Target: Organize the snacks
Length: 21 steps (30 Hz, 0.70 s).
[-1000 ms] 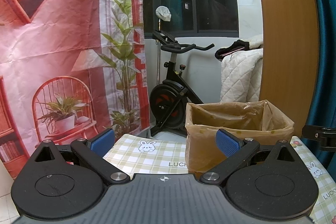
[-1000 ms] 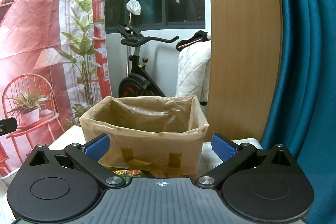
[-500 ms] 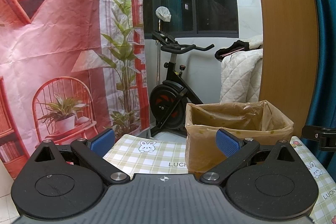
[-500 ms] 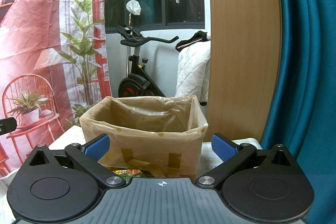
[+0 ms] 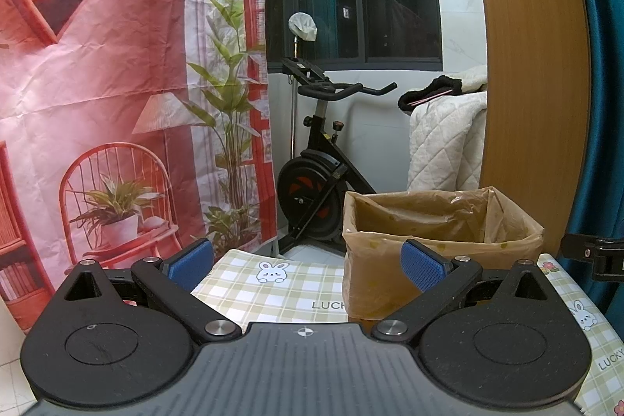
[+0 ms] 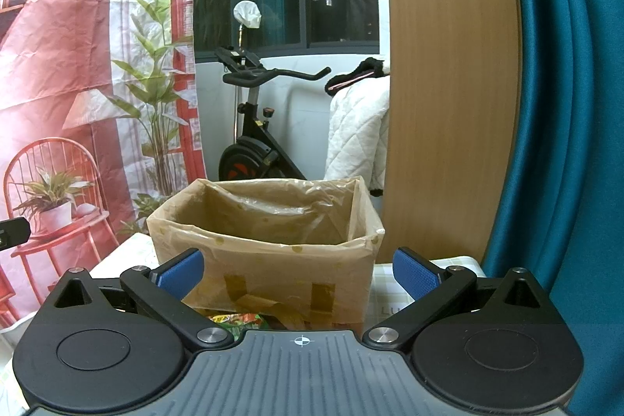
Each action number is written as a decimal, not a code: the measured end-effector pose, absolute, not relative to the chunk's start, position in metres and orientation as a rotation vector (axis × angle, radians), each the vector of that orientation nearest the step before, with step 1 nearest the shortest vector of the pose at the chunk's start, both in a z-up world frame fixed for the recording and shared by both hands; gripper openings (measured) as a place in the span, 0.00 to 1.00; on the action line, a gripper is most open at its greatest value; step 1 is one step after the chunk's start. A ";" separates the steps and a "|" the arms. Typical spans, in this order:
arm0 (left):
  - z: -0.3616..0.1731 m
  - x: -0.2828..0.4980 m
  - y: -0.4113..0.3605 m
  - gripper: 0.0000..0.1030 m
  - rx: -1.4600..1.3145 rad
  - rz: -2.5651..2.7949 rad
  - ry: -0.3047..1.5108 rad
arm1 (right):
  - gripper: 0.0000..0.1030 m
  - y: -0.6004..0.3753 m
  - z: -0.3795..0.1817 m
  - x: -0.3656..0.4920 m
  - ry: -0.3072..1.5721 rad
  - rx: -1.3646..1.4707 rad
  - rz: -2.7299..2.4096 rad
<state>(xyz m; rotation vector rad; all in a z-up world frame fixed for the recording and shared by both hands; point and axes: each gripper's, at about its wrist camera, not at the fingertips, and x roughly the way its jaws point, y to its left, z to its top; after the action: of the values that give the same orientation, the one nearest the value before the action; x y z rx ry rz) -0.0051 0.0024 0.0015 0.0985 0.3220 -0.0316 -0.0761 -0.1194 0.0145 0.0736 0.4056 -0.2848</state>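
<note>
The left hand-held gripper (image 5: 307, 262) is spread wide and holds nothing, above the checked table (image 5: 280, 293). The right hand-held gripper (image 6: 298, 269) is equally wide and empty, facing the lined cardboard box (image 6: 269, 252); a snack packet (image 6: 238, 320) lies on the table just before it.

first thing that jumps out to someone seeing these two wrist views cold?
Dead ahead in both views sits the open cardboard box, lined with a brownish plastic bag, on the checked bunny tablecloth. Both the left gripper and the right gripper are open and hold nothing; a colourful snack packet peeks out just below the box. Behind, an exercise bike stands beside a red printed backdrop.
</note>
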 end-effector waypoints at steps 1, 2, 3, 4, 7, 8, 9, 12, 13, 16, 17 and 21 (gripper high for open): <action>0.001 -0.005 0.002 1.00 0.099 -0.031 0.322 | 0.99 -0.119 0.015 -0.076 0.405 0.073 -0.285; 0.001 -0.005 0.002 1.00 0.099 -0.031 0.323 | 0.99 -0.119 0.014 -0.076 0.405 0.073 -0.285; 0.001 -0.005 0.003 1.00 0.098 -0.032 0.323 | 0.99 -0.119 0.014 -0.076 0.405 0.073 -0.285; 0.001 -0.005 0.002 1.00 0.098 -0.031 0.323 | 0.99 -0.119 0.014 -0.076 0.405 0.073 -0.285; 0.001 -0.005 0.003 1.00 0.097 -0.032 0.324 | 0.99 -0.119 0.014 -0.076 0.405 0.072 -0.285; 0.001 -0.005 0.002 1.00 0.097 -0.031 0.323 | 0.99 -0.119 0.014 -0.076 0.405 0.072 -0.285; 0.001 -0.005 0.002 1.00 0.096 -0.030 0.323 | 0.99 -0.119 0.014 -0.076 0.405 0.073 -0.285; 0.001 -0.005 0.003 1.00 0.094 -0.029 0.323 | 0.99 -0.119 0.014 -0.076 0.405 0.072 -0.285; 0.001 -0.005 0.003 1.00 0.094 -0.031 0.323 | 0.99 -0.119 0.014 -0.076 0.405 0.072 -0.286; 0.000 -0.003 0.006 1.00 0.080 -0.062 0.333 | 0.99 -0.119 0.014 -0.076 0.404 0.072 -0.285; -0.001 -0.002 0.009 1.00 0.064 -0.078 0.337 | 0.99 -0.119 0.014 -0.076 0.405 0.073 -0.285; -0.009 0.004 0.025 1.00 -0.044 -0.121 0.358 | 1.00 -0.120 0.013 -0.077 0.402 0.079 -0.279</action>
<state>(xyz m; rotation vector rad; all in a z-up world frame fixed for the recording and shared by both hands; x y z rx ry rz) 0.0041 0.0250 -0.0090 -0.0437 0.3578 -0.1209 -0.0770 -0.1197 0.0134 0.0793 0.4017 -0.2790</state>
